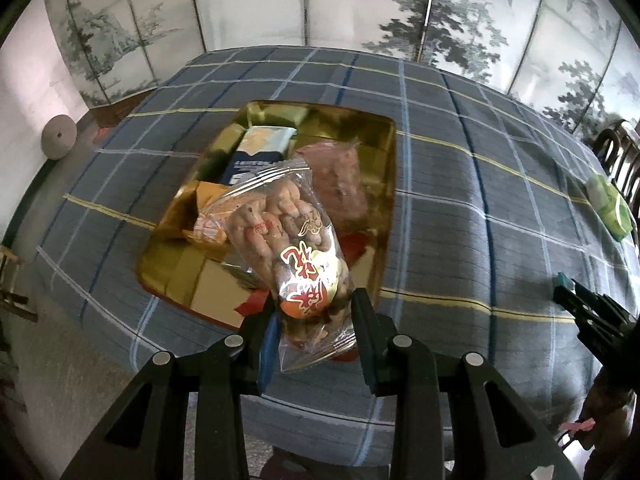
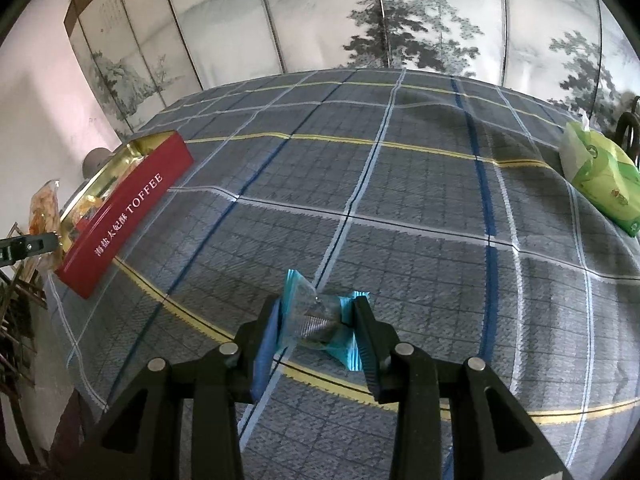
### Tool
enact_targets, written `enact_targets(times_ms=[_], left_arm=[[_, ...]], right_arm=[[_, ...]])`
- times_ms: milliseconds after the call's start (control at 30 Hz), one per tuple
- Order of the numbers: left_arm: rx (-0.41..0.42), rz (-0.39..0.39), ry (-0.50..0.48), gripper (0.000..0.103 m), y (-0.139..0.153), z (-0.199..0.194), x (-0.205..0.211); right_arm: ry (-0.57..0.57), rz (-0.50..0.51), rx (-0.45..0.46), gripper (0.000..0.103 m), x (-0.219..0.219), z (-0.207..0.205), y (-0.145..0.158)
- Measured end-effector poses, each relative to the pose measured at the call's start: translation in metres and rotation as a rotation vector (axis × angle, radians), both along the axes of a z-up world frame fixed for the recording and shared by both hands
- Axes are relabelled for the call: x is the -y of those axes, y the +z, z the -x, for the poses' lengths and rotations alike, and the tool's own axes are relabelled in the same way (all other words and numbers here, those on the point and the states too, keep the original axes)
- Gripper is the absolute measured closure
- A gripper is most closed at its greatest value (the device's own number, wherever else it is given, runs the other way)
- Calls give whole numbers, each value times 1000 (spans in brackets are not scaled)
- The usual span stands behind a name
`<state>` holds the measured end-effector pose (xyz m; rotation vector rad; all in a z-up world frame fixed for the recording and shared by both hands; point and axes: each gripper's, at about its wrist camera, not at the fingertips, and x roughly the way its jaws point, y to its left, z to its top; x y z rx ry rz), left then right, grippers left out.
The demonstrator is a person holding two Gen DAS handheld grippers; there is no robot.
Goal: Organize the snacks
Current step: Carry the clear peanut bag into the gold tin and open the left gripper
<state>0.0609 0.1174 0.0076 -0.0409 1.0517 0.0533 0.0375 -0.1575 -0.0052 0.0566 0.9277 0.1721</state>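
Above the gold-lined toffee tin [image 1: 384, 184], the left gripper [image 1: 316, 312] is clamping a clear bag of twisted biscuits [image 1: 288, 240], its jaws closed on the lower end. Inside the tin are lying a dark blue packet [image 1: 256, 156], a pinkish bag [image 1: 340, 176] and an orange packet [image 1: 208, 216]. Over the plaid tablecloth [image 2: 400, 200], the right gripper [image 2: 316, 316] is pinching a teal-wrapped sweet [image 2: 320, 320]. A green tissue pack [image 2: 600, 176] is resting near the table's far right edge.
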Motion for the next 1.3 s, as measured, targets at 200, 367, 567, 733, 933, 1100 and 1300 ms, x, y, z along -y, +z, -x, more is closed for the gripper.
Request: enact_targets(times_ms=[200, 367, 567, 733, 933, 1100, 1300], left_arm=[[-1, 0, 40, 73, -1, -7, -20], [4, -8, 82, 73, 1, -19, -42], [4, -16, 108, 73, 4, -36, -56], [14, -43, 87, 73, 7, -52, -50], [34, -41, 66, 73, 10, -84, -43], [15, -40, 45, 73, 1, -109, -43], [-2, -47, 37, 73, -13, -129, -47]], right_arm=[[4, 5, -3, 66, -4, -3, 0], [9, 9, -4, 66, -5, -5, 1], [11, 1, -2, 66, -6, -7, -1], [12, -4, -2, 66, -6, -8, -1], [13, -8, -2, 66, -5, -9, -1], [14, -10, -3, 66, -4, -11, -1], [12, -12, -3, 66, -2, -12, -1]])
